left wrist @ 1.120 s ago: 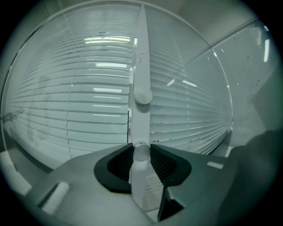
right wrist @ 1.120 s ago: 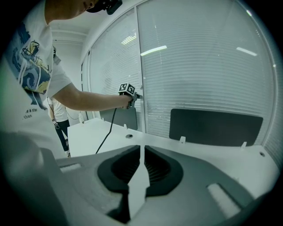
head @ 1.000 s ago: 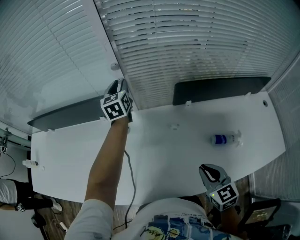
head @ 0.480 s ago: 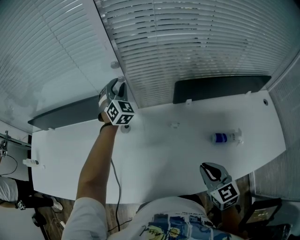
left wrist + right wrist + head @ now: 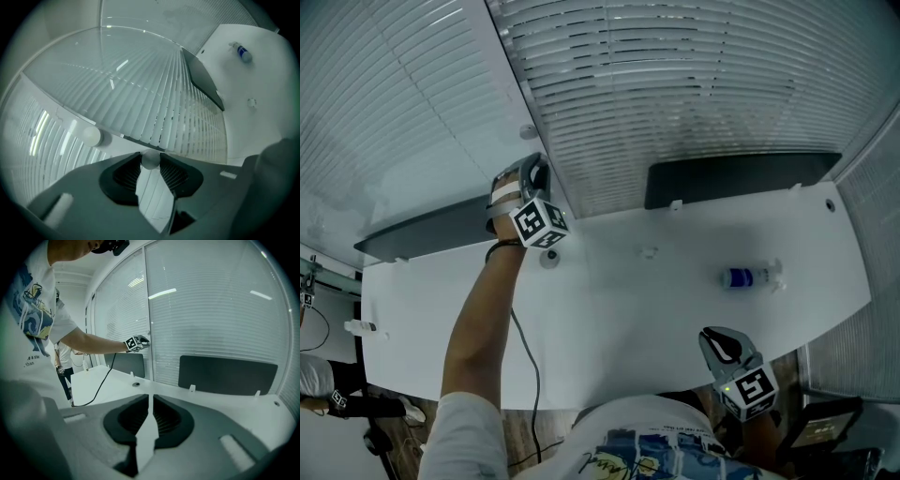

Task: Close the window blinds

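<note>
White slatted window blinds (image 5: pixel 675 94) hang behind the desk, and their slats fill the left gripper view (image 5: pixel 140 93). My left gripper (image 5: pixel 534 173) is raised to the frame between two blinds. In the left gripper view its jaws (image 5: pixel 151 163) hold a small white round knob (image 5: pixel 151 159) of the blinds' control between the pad tips. They have just been closing a little on it. A second white knob (image 5: pixel 91 136) sits on the frame to the left. My right gripper (image 5: pixel 719 342) rests low near my body, shut and empty (image 5: pixel 150 401).
A white desk (image 5: pixel 628 319) runs under the window, with two dark panels (image 5: pixel 741 178) (image 5: pixel 431 230) along its back edge. A small bottle with a blue label (image 5: pixel 748 277) lies at the right. A round cable hole (image 5: pixel 549 259) is just below my left gripper.
My left gripper has rolled about its own axis at the blinds' frame, its marker cube turning, and the forearm has swung left. The right gripper has kept still.
</note>
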The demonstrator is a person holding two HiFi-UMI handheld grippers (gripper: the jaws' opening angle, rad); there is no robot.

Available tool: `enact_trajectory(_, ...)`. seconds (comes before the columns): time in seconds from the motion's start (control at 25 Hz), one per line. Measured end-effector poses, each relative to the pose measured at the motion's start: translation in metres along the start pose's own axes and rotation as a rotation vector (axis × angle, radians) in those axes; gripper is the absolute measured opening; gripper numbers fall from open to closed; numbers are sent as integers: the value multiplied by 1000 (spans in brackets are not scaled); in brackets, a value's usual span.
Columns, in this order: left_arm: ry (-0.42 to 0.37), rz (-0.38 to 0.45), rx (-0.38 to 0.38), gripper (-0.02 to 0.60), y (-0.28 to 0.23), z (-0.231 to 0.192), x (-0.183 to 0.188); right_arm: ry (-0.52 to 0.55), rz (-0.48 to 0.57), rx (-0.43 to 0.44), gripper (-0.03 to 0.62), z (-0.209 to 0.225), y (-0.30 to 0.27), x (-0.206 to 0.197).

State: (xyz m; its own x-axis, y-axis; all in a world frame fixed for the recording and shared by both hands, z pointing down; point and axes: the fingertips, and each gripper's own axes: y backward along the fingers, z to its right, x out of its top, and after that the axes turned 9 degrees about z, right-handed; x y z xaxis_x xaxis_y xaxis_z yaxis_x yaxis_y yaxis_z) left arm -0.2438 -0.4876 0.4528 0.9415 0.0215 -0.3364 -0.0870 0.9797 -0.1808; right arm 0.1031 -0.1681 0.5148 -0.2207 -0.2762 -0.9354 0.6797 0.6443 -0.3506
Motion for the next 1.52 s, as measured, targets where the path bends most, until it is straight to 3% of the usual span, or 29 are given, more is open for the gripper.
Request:
enact_trajectory(0.12, 115, 1, 17, 132, 0, -2, -1, 0, 1, 2, 20, 0, -2, 0)
enact_trajectory(0.4, 487, -6, 88, 129, 3, -7, -3, 7, 8, 8, 20, -2, -4, 3)
enact_trajectory(0.76, 1071, 12, 164, 129, 6, -15, -11, 0, 4, 8, 20, -2, -5, 2)
enact_trajectory(0.96, 1340, 39, 145, 129, 8, -15, -13, -2, 3, 11, 20, -3, -4, 0)
enact_trajectory(1.24, 1525, 64, 132, 129, 6, -13, -15, 1, 8, 16, 20, -2, -5, 2)
enact_trajectory(1.36, 1478, 61, 132, 130, 8, -16, -15, 1, 4, 19, 20, -3, -5, 2)
enact_trajectory(1.52, 1305, 59, 117, 136, 10, -18, -11, 5, 6, 19, 20, -3, -5, 3)
